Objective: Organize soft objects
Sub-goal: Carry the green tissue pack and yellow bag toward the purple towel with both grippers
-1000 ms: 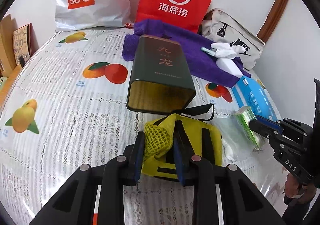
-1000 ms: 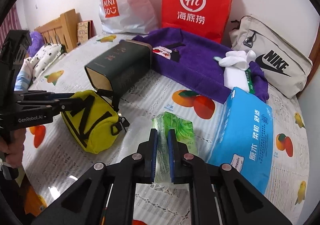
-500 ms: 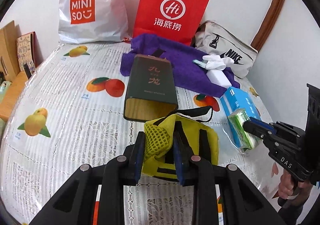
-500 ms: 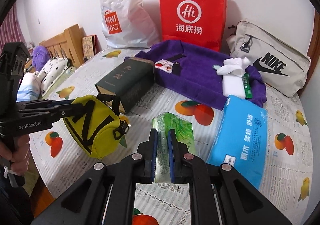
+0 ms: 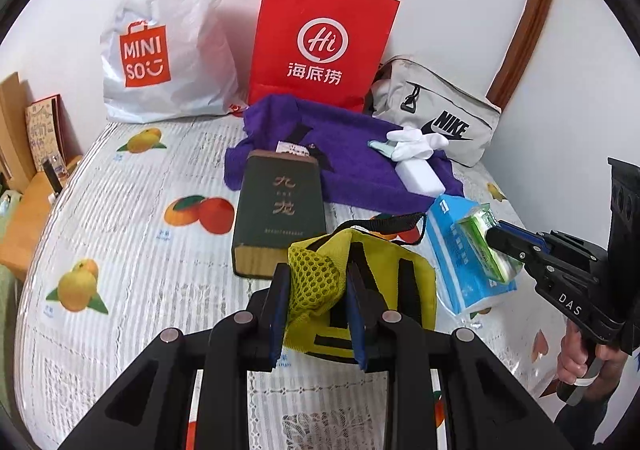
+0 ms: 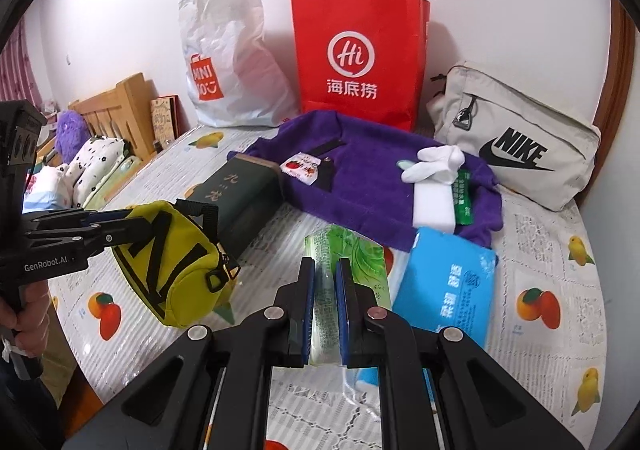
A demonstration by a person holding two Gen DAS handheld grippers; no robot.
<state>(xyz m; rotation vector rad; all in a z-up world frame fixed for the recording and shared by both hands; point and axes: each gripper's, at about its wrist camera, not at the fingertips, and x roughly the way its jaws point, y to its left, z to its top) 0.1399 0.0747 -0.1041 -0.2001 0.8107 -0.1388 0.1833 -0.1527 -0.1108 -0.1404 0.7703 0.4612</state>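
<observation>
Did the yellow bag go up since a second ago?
Yes. The yellow bag, pinched in the left gripper, now hangs clear above the tablecloth. It rested there before, beside the green box, and now overlaps it.

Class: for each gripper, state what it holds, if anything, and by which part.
The left gripper holds the yellow bag by its mesh side pocket. The right gripper holds the green tissue pack by its near end.
</observation>
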